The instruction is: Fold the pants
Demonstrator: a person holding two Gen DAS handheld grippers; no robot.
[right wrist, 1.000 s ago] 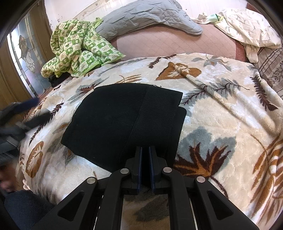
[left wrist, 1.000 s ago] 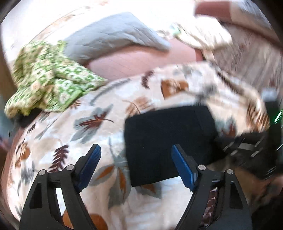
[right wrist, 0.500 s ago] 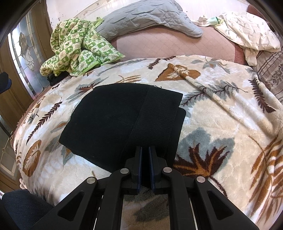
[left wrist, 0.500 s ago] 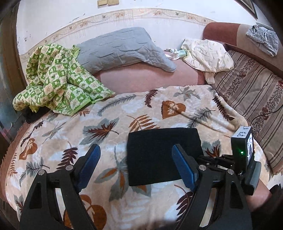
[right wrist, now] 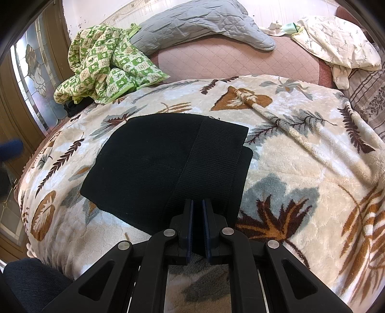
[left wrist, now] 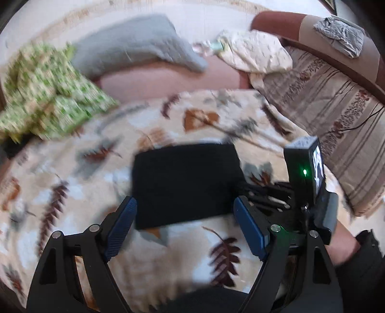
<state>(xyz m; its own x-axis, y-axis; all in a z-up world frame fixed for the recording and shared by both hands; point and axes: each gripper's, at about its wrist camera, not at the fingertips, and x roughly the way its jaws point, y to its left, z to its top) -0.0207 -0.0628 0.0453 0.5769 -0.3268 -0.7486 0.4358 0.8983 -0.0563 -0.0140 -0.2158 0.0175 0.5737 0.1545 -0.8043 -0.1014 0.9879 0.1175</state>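
Now the black pants (right wrist: 168,163) lie folded into a compact rectangle on the leaf-print blanket (right wrist: 300,168), with the ribbed waistband layer on top toward my right. My right gripper (right wrist: 197,228) has its blue pads pressed together at the near edge of that band; whether fabric is caught between them I cannot tell. My left gripper (left wrist: 185,228) hangs above the blanket with its fingers spread wide, framing the pants (left wrist: 185,185) without touching them. Compared with half a second ago, the pants have not shifted, while the left view has gone blurred and sits a little closer in. Beyond the blanket lie a green checked quilt (right wrist: 103,65), a grey pillow (right wrist: 199,21) and a cream cloth (right wrist: 336,41) on the pink mattress (right wrist: 235,62).
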